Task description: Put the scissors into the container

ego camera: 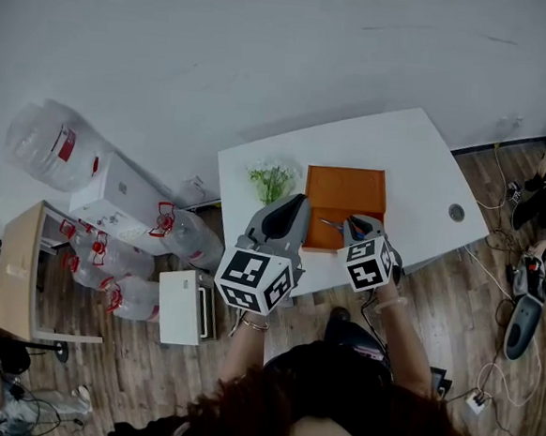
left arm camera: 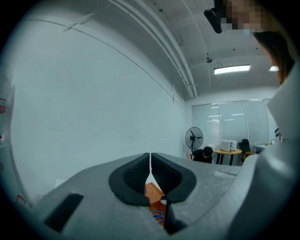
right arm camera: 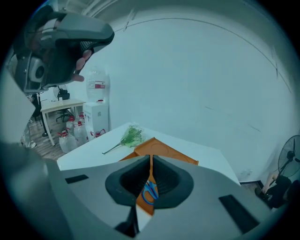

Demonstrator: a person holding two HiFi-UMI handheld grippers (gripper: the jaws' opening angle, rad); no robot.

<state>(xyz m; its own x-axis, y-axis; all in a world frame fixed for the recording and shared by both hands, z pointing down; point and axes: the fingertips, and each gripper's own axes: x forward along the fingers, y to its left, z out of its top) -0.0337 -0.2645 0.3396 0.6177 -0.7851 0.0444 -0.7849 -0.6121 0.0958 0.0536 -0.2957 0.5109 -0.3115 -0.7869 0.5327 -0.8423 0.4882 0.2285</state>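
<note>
My right gripper [right arm camera: 150, 159] has its jaws together on nothing, just above the scissors [right arm camera: 150, 192], which lie in the container [right arm camera: 174, 155] by its near wall. My left gripper [left arm camera: 150, 158] is closed and empty too. If I dip while pulling away, I could snag the blue handles and drag them over the low rim. Ahead and left, a sprig [right arm camera: 130, 137] lies on the bench [right arm camera: 91, 151], blocking nothing.

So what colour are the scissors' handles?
Blue; the scissors show best in the right gripper view.
</note>
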